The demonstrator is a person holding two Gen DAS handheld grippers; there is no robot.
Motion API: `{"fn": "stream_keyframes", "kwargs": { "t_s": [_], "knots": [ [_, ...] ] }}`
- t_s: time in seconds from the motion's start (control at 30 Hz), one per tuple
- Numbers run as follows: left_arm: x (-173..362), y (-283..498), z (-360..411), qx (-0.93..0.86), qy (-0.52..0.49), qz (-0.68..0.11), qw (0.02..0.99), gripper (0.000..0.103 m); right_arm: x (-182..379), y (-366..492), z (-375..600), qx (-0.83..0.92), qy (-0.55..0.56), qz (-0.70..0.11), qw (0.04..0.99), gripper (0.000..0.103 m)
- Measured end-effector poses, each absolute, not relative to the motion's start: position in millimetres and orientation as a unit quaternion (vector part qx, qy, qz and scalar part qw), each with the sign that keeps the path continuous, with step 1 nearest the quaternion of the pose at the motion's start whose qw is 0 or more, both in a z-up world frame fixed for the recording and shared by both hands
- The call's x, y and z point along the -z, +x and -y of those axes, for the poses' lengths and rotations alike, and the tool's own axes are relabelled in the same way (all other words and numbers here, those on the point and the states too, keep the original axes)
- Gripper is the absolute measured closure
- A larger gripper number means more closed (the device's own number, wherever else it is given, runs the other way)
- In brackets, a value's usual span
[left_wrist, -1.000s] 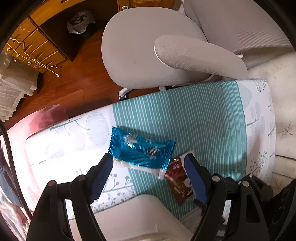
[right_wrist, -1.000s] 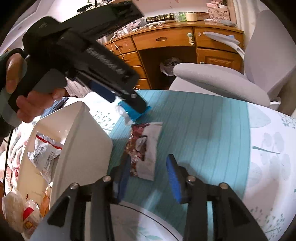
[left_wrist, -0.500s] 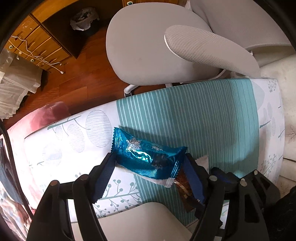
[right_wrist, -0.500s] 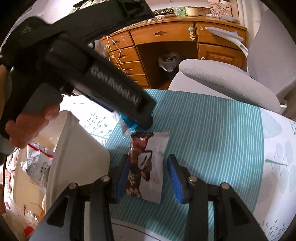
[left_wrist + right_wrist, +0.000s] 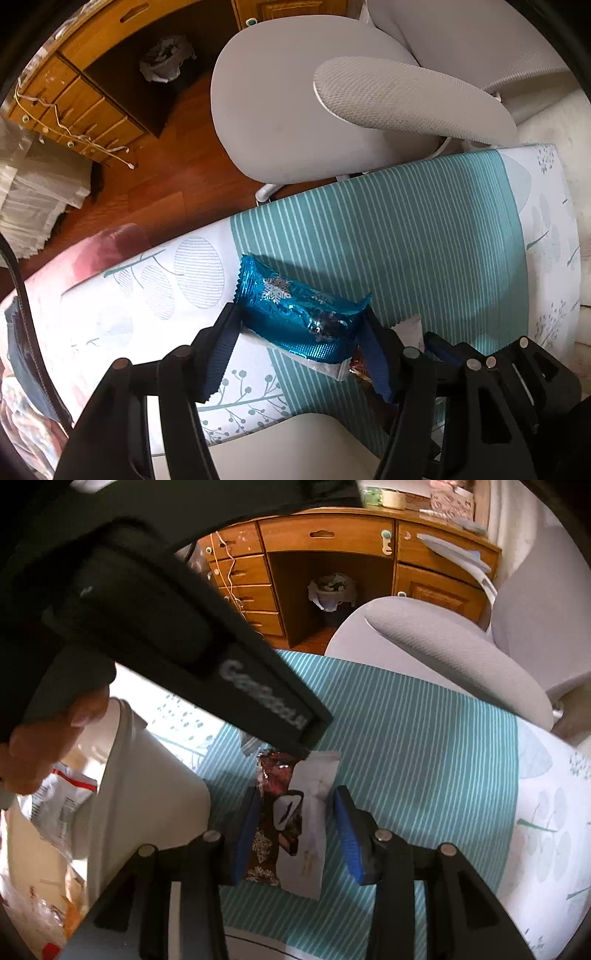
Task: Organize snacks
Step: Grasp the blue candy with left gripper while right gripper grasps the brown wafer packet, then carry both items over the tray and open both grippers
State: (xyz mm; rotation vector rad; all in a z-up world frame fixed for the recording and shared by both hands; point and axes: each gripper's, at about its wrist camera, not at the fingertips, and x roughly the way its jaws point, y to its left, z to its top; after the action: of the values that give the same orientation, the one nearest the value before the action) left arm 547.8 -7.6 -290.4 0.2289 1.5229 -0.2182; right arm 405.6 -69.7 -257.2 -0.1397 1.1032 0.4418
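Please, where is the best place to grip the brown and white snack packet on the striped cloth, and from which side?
Grip the brown and white snack packet across its narrow width, mid-length, coming from above: it lies flat, its long sides facing the right gripper fingers already astride it.

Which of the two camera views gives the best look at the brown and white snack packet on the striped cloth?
The right wrist view. There the brown and white snack packet lies almost whole between the right gripper fingers, only its far end hidden by the other tool. In the left wrist view only a white corner and a brown sliver peek out behind the shiny blue wrapper and the left gripper.
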Motion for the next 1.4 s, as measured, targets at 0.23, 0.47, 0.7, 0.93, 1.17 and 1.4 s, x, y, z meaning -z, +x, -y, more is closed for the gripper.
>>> {"fn": "stream_keyframes", "kwargs": {
  "t_s": [0.23, 0.47, 0.7, 0.93, 1.17, 1.4],
  "knots": [
    [286, 542, 19, 0.101, 0.122, -0.664, 0.731, 0.051, 256, 405, 75, -0.206, -0.061, -0.531, 0.82, 0.069],
    [279, 534, 20, 0.11, 0.114, -0.654, 0.739, 0.057, 254, 400, 82, -0.191, -0.061, -0.558, 0.805, 0.071],
    [265, 527, 20, 0.125, 0.092, -0.639, 0.753, 0.063, 252, 390, 105, -0.147, -0.03, -0.598, 0.788, 0.072],
    [237, 514, 19, 0.144, 0.071, -0.619, 0.769, 0.064, 247, 377, 130, -0.106, 0.007, -0.624, 0.774, 0.073],
    [200, 496, 17, 0.169, 0.054, -0.601, 0.78, 0.064, 227, 365, 151, -0.072, 0.041, -0.626, 0.776, 0.073],
    [148, 454, 10, 0.203, 0.058, -0.58, 0.787, 0.064, 190, 342, 144, -0.046, 0.036, -0.622, 0.781, 0.073]
  ]
}}
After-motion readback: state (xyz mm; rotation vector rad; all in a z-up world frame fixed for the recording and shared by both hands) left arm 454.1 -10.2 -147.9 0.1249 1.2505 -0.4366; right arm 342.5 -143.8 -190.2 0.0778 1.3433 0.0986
